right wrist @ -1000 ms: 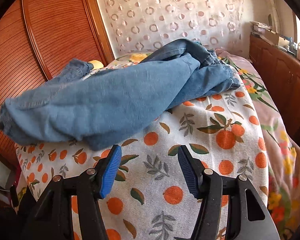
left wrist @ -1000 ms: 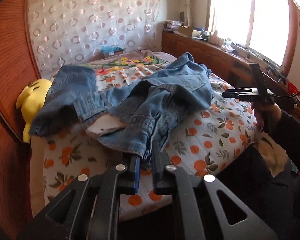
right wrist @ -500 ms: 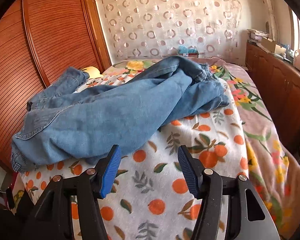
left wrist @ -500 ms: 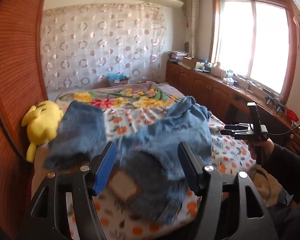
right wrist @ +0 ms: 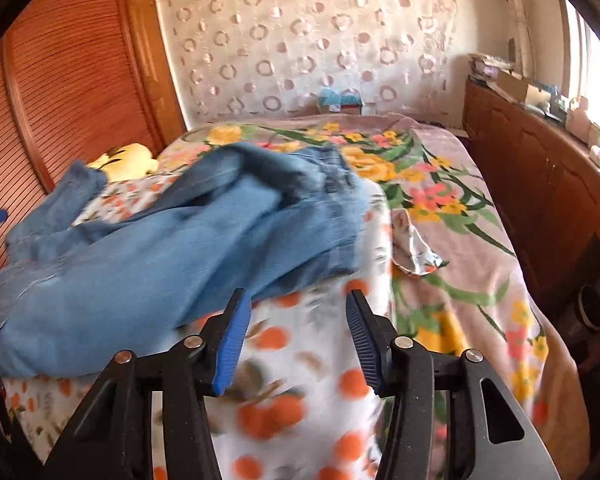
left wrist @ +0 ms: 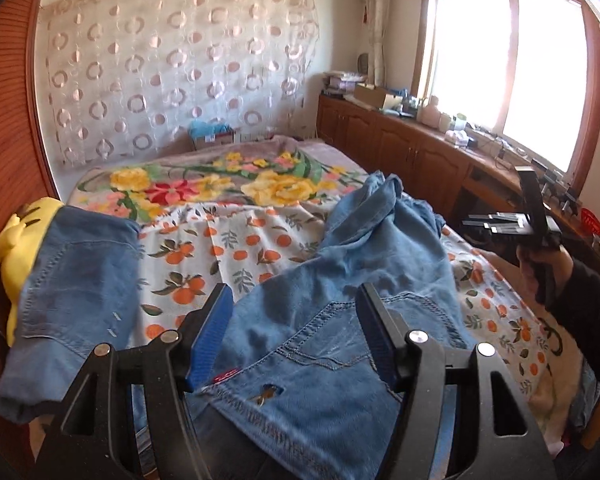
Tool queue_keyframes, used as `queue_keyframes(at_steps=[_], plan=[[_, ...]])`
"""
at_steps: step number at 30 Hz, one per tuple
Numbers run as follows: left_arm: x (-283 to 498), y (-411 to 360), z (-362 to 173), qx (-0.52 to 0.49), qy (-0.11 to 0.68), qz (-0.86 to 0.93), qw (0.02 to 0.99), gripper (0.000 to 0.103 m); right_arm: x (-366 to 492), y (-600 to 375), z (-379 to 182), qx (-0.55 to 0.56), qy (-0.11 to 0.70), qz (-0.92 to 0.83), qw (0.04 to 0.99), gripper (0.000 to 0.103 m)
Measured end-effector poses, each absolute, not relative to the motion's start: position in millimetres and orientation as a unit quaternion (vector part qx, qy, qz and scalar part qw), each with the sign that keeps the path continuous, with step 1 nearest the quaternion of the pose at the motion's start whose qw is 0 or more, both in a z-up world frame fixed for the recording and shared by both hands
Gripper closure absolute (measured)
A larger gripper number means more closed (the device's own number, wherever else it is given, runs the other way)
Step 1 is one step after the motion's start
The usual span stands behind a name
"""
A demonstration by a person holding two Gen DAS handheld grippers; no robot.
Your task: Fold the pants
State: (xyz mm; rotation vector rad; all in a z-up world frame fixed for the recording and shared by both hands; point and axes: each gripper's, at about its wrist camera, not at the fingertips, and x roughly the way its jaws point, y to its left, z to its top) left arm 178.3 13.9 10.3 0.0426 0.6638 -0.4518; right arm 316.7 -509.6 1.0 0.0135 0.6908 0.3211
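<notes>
I see the jeans (left wrist: 332,320) lying rumpled across the bed (left wrist: 228,240), one leg thrown over a yellow toy (left wrist: 18,232), and where my left gripper (left wrist: 292,332) pinched the waistband a second ago, both it and my right gripper (right wrist: 296,336) now gape empty.

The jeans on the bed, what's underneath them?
The jeans lie crumpled on an orange-print sheet, one leg draped over a yellow plush toy. What the denim covers cannot be seen. Neither open tool holds them.
</notes>
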Motion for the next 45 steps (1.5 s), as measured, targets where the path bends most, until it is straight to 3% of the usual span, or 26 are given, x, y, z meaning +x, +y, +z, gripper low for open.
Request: queue_keyframes(at_steps=[6,12,14,15,22,25,31,36,45], plan=[[188.9,8.2,-17.4,0.021,0.344,-0.219,0.913,0.038,364.1,-500.5,-4.4,-0.022,0.363,0.167,0.916,0.061],[192.6,1.5,-52.1,0.024,0.368,-0.219,0.903,0.038,391.3,-494.2,-6.8,-0.031,0.397,0.184,0.899,0.062],[190.5,-0.9,-60.2,0.023,0.372,-0.221,0.901,0.038,391.6,-489.9,-4.2,-0.043,0.395,0.188,0.898,0.08],[188.8,-1.9,-63.9,0.023,0.372,-0.222,0.901,0.038,389.0,-489.1,-2.2,-0.053,0.389,0.183,0.901,0.083],[184.1,-6.1,-69.3,0.03,0.368,-0.225,0.902,0.038,343.3,-521.9,58.1,-0.035,0.314,0.157,0.936,0.088],[185.1,-5.4,-70.1,0.028,0.372,-0.227,0.899,0.038,310.3,-552.4,74.0,-0.009,0.303,0.147,0.942,0.089],[185.9,-3.6,-70.2,0.032,0.376,-0.234,0.896,0.038,271.5,-572.2,23.6,-0.002,0.375,0.135,0.917,0.085],[187.9,-3.6,-71.0,0.035,0.38,-0.233,0.894,0.038,265.4,-572.7,24.4,0.016,0.359,0.102,0.928,0.07],[190.9,-5.9,-74.7,0.04,0.388,-0.232,0.891,0.038,294.9,-551.9,4.0,0.037,0.369,0.176,0.912,0.066]])
